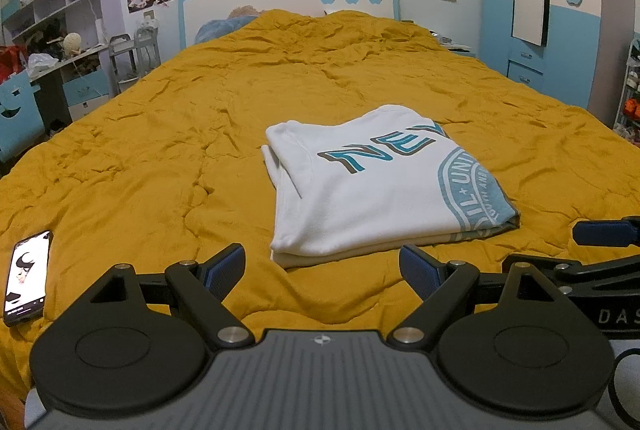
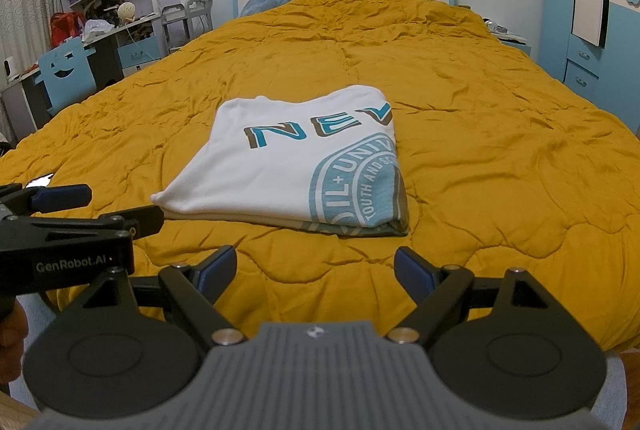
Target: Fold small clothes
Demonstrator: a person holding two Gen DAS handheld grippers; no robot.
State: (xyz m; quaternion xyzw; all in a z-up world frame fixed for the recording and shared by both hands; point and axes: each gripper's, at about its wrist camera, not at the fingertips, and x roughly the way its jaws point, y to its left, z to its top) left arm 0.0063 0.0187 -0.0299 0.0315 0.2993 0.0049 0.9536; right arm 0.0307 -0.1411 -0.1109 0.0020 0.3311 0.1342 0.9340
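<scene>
You see a folded white cotton T-shirt printed with teal-and-brown lettering and a teal round seal, lying on your crinkled mustard-yellow quilted bedspread.

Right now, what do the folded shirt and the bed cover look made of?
Shirt: soft matte knit, probably cotton, judging by its limp stacked layers and flat printed lettering. Bed cover: matte woven fabric, seemingly padded, with stitched puffy sections and fine creases.
</scene>
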